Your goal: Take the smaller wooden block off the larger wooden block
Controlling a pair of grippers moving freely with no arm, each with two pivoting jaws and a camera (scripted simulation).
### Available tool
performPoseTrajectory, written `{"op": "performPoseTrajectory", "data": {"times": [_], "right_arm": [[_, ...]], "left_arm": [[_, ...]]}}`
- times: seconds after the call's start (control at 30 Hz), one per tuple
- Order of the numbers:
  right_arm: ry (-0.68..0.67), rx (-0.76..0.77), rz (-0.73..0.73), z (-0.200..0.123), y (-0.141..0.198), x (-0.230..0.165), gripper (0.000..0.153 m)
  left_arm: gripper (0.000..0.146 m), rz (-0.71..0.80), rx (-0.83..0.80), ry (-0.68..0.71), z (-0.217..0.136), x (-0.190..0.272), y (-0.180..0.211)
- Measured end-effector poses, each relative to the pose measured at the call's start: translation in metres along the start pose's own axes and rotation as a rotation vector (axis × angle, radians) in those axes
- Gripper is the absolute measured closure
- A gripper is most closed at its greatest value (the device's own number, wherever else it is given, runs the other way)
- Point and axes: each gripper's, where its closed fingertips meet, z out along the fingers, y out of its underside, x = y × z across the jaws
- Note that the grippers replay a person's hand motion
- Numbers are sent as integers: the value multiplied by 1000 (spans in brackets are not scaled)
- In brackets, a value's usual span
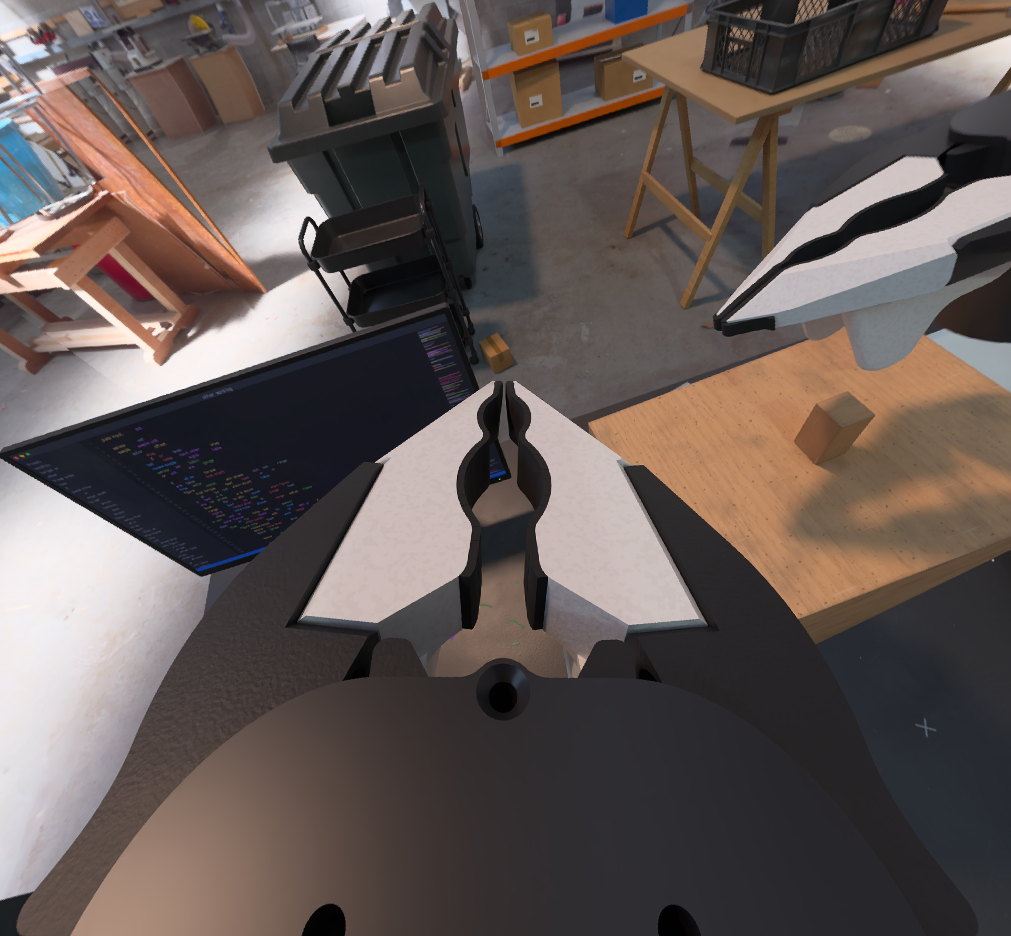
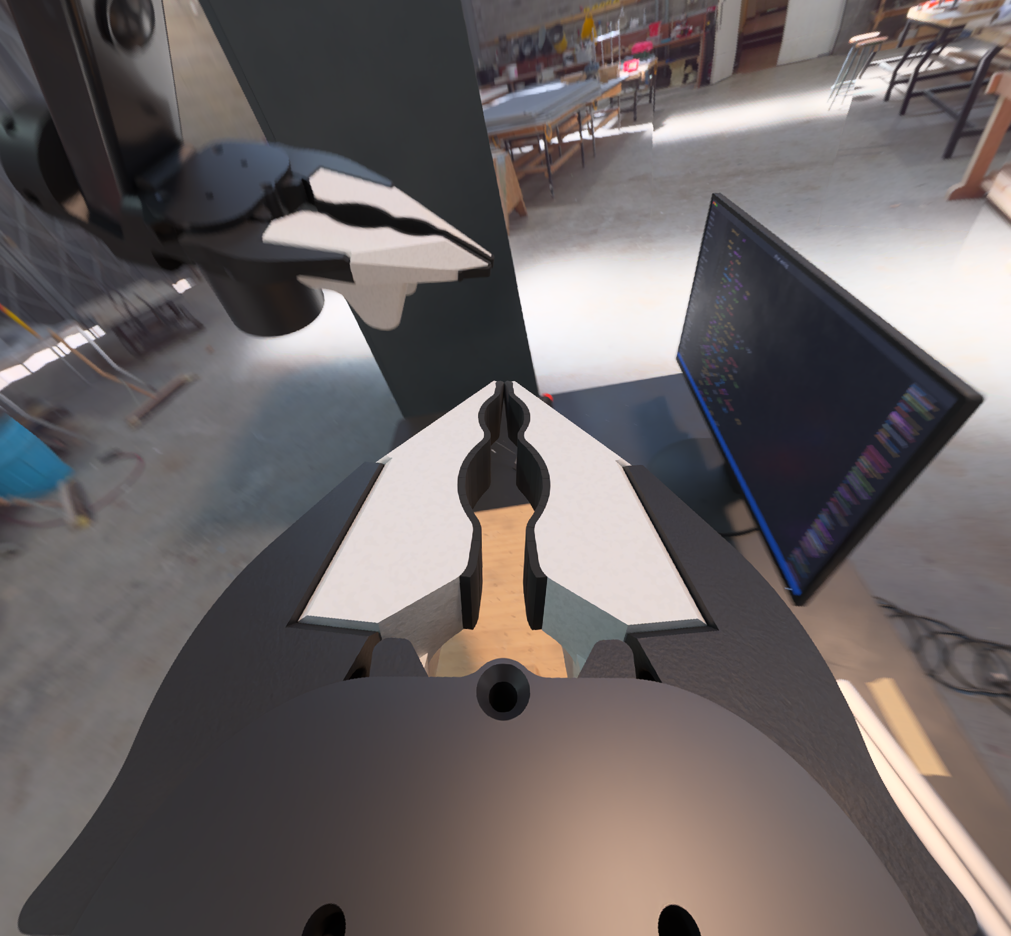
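This is a big workshop with shelves, benches and a grey floor. In front stands a wooden table (image 1: 766, 499), and a dark monitor (image 1: 246, 472) stands beside it.

On the table sits a wooden block (image 1: 834, 427). It stands alone, a little turned, with one corner toward the left camera. It looks like two blocks stacked, a flat top piece on a taller bottom piece, but I cannot tell for sure.

The left gripper (image 1: 503, 387) has its fingers pressed together and holds nothing. It points at the monitor, so the block lies off to its right and a little ahead. The right gripper (image 1: 721, 324) hangs over the table above the block, and its fingers are pressed together too. In its own view (image 2: 503, 387) the block is hidden; only table wood shows between the fingers.

I think the right gripper is nearer, so it should open up and come down.

The monitor shows coloured lines of writing. Small labels sit on the cardboard boxes (image 1: 533, 64) on the shelves behind the monitor.
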Motion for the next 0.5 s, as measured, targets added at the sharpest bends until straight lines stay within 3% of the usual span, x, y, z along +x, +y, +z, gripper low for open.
{"op": "performPoseTrajectory", "data": {"times": [0.2, 0.27, 0.33, 0.4, 0.5], "right_arm": [[112, -143, -344, -8, 14, 14, 152], [152, -264, -439, -18, 24, 25, 142], [152, -407, -400, -33, 38, 28, 121], [78, -456, -274, -43, 55, 11, 101], [51, -479, -263, -50, 85, -2, 99]], "left_arm": [[145, -73, -66, 50, 5, -7, 15], [145, -111, -85, 70, 6, -10, 20], [146, -155, -94, 97, 6, -12, 22], [146, -178, -96, 110, 6, -12, 22], [146, -174, -83, 104, 3, -12, 18]]}}
